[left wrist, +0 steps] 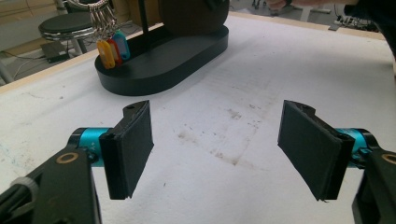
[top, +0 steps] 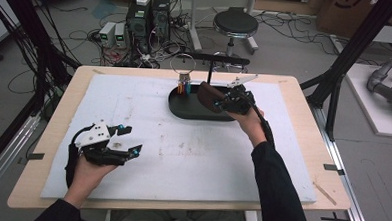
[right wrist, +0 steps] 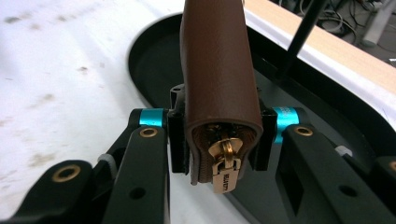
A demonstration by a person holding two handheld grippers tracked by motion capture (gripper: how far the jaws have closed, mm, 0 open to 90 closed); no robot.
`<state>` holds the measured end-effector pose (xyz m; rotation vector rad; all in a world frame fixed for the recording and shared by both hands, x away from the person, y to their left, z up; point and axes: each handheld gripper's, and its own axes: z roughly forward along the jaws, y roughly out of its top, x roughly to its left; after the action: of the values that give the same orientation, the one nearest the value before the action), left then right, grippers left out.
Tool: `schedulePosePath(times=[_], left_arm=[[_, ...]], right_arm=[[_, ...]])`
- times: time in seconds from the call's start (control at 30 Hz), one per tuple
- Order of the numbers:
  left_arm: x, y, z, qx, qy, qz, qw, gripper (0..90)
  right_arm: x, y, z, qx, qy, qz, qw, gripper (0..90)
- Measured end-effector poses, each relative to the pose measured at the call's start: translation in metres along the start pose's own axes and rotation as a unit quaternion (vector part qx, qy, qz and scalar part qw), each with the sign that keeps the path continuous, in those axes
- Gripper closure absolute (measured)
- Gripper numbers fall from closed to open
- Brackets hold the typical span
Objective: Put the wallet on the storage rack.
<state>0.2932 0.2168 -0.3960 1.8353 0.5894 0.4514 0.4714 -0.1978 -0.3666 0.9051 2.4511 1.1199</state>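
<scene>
Currently the right gripper point(right wrist: 219, 140) pinches the brown pouch point(right wrist: 219, 60) over the black tray point(top: 184, 110); slippage risks dropping it. Left gripper point(left wrist: 219, 149) spread.

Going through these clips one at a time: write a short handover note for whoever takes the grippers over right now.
Right gripper: fingers shut on the brown zip pouch, held over the black oval tray.
Left gripper: open, holding nothing, low over the white mat.
Key ring with coloured tags is at the tray's left end, beside a thin black post.
Done: pouch picked up.
Left, probably: set the pouch in the tray and release.
</scene>
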Motion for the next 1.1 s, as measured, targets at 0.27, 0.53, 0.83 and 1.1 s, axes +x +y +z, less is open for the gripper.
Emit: schedulePosePath(times=[0.27,0.53,0.83,1.1], left_arm=[[-0.001,0.0,0.0,0.0,-0.001,0.0,1.0,26.3],[-0.002,-0.001,0.0,0.001,-0.001,-0.001,1.0,26.3],[-0.003,-0.001,0.0,0.002,-0.002,0.0,1.0,26.3],[-0.003,-0.001,0.001,0.004,-0.006,0.002,1.0,26.3]], right_arm=[[-0.004,-0.004,0.028,0.012,-0.013,0.011,0.9998,67.6],[-0.006,-0.008,0.043,0.016,-0.02,0.017,0.9995,67.5],[-0.007,-0.011,0.051,0.024,-0.017,0.018,0.9994,66.9],[-0.01,-0.012,0.05,0.022,-0.028,0.023,0.9991,61.1]])
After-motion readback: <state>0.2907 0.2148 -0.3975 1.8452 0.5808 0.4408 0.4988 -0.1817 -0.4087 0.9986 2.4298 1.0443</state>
